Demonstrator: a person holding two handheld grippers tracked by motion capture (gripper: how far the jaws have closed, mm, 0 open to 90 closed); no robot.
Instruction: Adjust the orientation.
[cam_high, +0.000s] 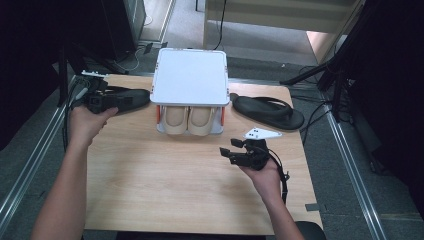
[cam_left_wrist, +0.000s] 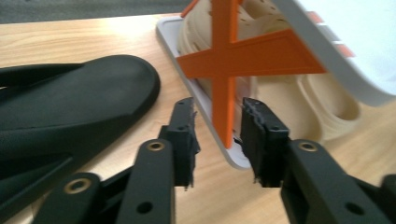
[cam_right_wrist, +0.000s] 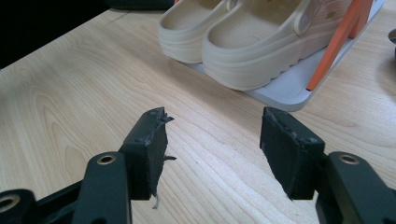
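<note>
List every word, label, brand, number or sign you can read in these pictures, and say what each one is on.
None: no view shows readable text.
White shoe rack: its top is blank.
Beige clogs: no brand or number shows.
Black flip-flops: plain, no print to make out.
Orange rack brace: an X shape, part of the frame, not a sign.
Left gripper, right gripper: no markings legible.
</note>
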